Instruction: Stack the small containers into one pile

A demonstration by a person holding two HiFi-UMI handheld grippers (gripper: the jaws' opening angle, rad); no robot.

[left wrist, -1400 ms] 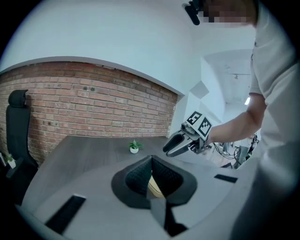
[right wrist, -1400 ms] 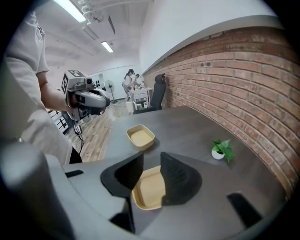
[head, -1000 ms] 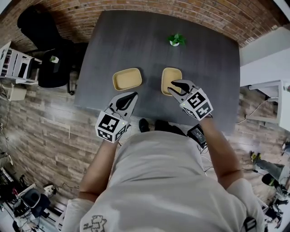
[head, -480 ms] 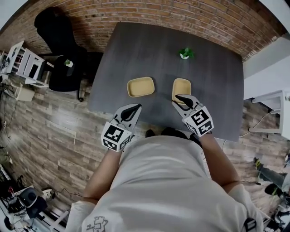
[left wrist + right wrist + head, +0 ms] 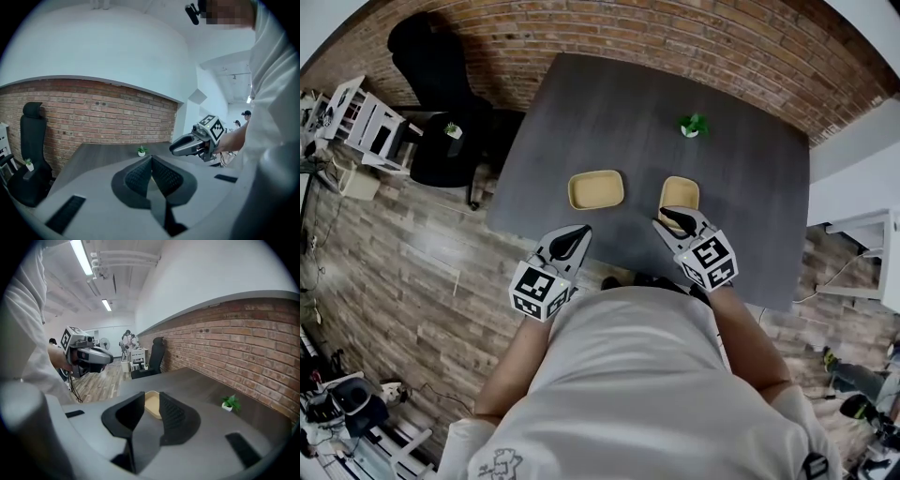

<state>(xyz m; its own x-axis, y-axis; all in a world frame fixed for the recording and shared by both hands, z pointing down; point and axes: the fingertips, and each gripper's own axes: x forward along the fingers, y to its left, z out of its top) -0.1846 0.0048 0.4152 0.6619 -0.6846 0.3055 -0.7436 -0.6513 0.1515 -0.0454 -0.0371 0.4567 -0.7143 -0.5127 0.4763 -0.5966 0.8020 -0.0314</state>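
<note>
Reach is shortest for the right gripper (image 5: 673, 221): its jaws stand apart, gripping nothing, and one tan shallow rectangular container (image 5: 679, 192) lies just beyond them at 12 o'clock, long axis running 12 to 6. The second tan shallow rectangular container (image 5: 596, 189) lies at 1 o'clock from the left gripper (image 5: 569, 240), whose jaws are together; its long axis runs 9 to 3. Both seem empty, apart on the dark grey table (image 5: 741, 187).
</note>
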